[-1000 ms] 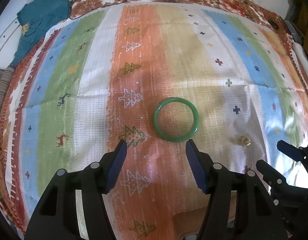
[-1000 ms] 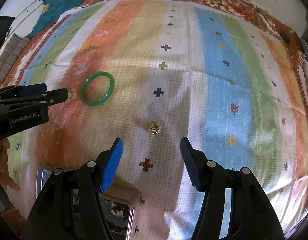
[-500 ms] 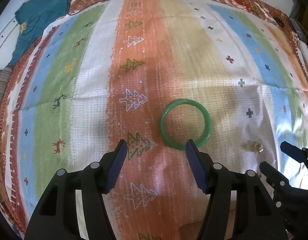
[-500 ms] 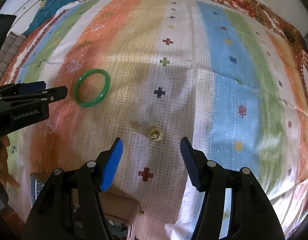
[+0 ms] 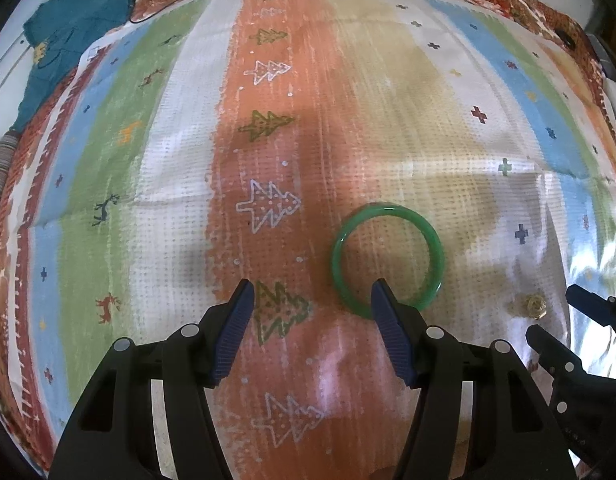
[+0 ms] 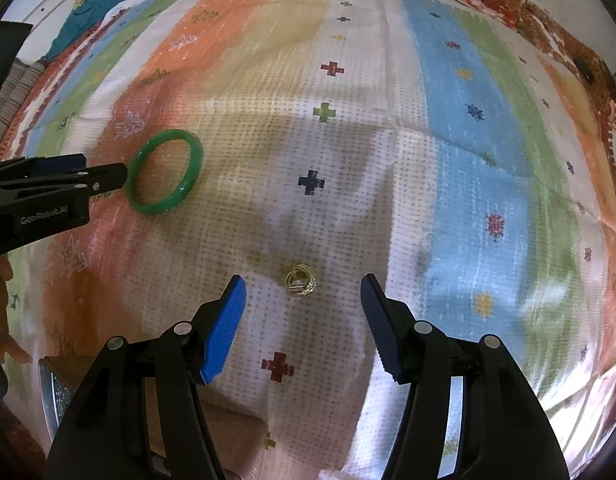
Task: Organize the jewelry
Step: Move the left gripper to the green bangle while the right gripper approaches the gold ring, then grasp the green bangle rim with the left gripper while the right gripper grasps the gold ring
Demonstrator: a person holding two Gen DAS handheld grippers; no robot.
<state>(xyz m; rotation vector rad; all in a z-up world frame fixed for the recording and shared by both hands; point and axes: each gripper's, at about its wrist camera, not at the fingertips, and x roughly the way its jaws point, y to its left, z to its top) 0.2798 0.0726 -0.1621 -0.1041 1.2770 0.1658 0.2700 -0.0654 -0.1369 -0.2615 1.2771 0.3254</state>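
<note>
1. Both grippers have dropped closer to the striped cloth (image 5: 168, 184) since a second ago.
2. Left gripper (image 5: 309, 294) spread, empty; green bangle (image 5: 387, 256) mid-cloth now overlaps its right pad (touching unclear).
3. Right gripper (image 6: 304, 286) spread, now framing the gold ring (image 6: 300, 280), so pickups look imminent.

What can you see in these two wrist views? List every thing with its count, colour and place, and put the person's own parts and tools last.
Bangle: one, green, flat on the cloth, just ahead of the left gripper.
Ring cluster: one, gold, on the white stripe ahead of the right gripper.
Patterned cloth: one, striped orange, white, blue, green, covering the surface.
Garment: one, teal, far left corner.
Box: one, brown, near edge, mostly hidden.
Left gripper: black, blue pads, open, empty.
Right gripper: black, blue pads, open, empty.
Hand: partly visible, left edge.
</note>
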